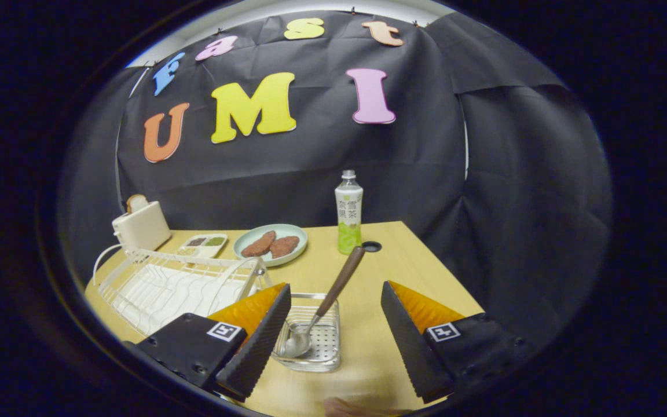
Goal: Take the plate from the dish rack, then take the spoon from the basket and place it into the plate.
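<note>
1. Between my claw's (336, 341) wide-spread, empty fingers I see the basket (310, 339) holding the spoon (325, 307), its handle leaning away.
2. Left, beside one finger, stands the dish rack (160, 284).
3. Beyond sit a plate (270, 243) carrying patties and a bottle (348, 213).

The near left corner of the basket (310, 333) is hidden by one finger (255, 341), and the bottle (348, 213) label is too small to be read.

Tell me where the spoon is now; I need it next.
In the gripper view the spoon leans in the clear basket between the open fingers, beside the dish rack.
</note>
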`<action>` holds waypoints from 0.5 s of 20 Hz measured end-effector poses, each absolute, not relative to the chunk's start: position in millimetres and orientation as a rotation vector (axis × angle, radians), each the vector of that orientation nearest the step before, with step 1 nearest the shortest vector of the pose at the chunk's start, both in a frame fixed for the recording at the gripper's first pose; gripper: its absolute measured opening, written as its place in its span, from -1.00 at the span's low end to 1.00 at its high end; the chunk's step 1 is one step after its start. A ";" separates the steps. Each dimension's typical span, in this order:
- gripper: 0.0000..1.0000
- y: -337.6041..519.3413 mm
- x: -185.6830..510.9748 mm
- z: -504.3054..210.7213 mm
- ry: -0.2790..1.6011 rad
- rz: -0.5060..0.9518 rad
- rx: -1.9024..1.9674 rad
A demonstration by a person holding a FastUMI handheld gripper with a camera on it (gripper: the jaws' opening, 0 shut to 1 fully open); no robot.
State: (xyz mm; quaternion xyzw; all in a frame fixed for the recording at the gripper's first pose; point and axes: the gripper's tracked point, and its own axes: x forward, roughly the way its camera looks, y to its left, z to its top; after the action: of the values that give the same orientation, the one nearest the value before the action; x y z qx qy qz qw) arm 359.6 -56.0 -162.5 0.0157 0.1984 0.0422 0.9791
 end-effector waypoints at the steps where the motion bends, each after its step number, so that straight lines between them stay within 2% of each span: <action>1: 0.97 -62.8 367.5 -165.1 0.410 0.052 0.029; 3: 0.92 -72.0 384.9 -158.8 0.379 0.001 0.007; 7: 0.84 -59.8 404.3 -165.7 0.414 0.025 0.059; 9: 0.65 -53.0 408.5 -175.3 0.457 0.051 0.107; 10: 0.46 -52.1 409.4 -176.9 0.465 0.054 0.120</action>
State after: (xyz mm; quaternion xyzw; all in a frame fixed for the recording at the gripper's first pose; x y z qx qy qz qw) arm 409.4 -52.1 -176.9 0.0595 0.2304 0.0269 0.9709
